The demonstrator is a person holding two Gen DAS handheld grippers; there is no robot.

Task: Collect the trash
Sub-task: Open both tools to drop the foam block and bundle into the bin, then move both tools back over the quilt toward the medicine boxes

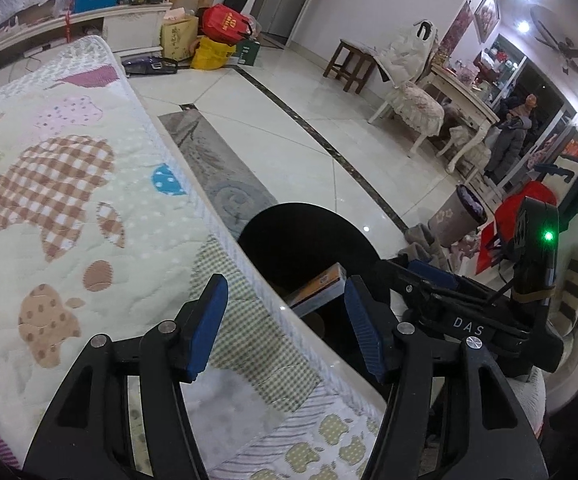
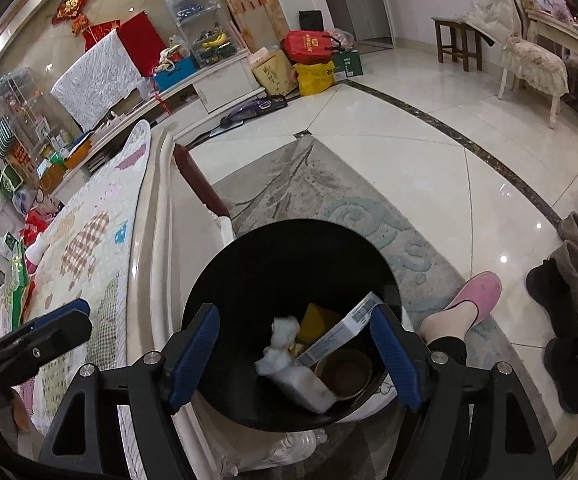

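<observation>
Black and round, the bin is seen beside the quilted table, already holding a box and wadded tissue. Directly above it the right claw is spread and empty; the left claw, at the table edge, likewise. Remaining trash is best sought on the table, then released squarely over the bin.

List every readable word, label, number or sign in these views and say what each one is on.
"DAS": white letters on the right tool's black body, left wrist view.
"...obot.AI", start cut off: on the left tool's body at the right wrist view's left edge.
Red bag logo: too small to read.
Red wall hangings: characters too blurred.
Flat box in the black bin: barcode label, print unreadable.
</observation>
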